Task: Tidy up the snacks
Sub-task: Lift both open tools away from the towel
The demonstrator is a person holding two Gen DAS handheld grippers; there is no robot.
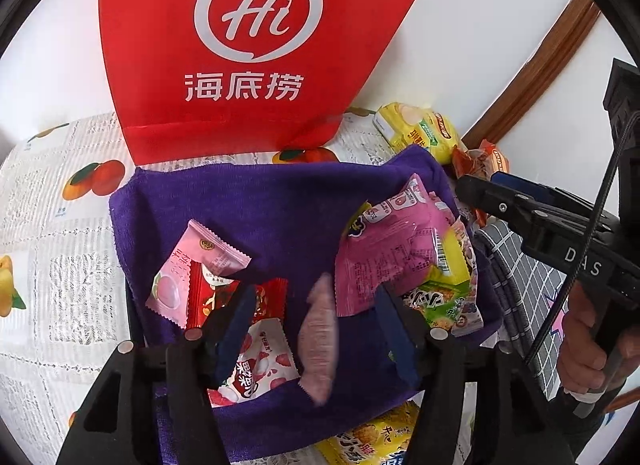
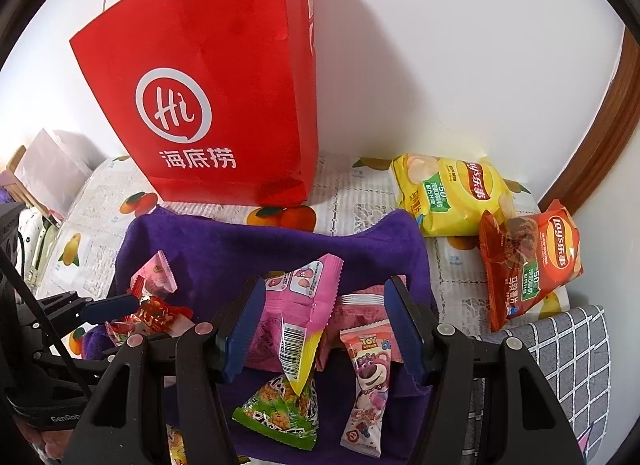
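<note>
Both grippers, left [image 1: 316, 329] and right [image 2: 324, 329], hover with fingers spread over snack packets [image 2: 304, 305] on the purple towel [image 2: 248, 249] near the red bag [image 2: 208, 105].

Red bag [image 2: 208, 105] at twelve o'clock reads "Hi 海底捞"; chip packs [image 2: 452, 193] say "Lay's"; snack bar [image 2: 366, 381] reads "Toy Story".

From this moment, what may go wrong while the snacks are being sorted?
1. The pink packets overlap on the purple towel; the right gripper, open above them, may pinch two together.
2. The red bag stands upright and seems light; a bump may tip it.
</note>
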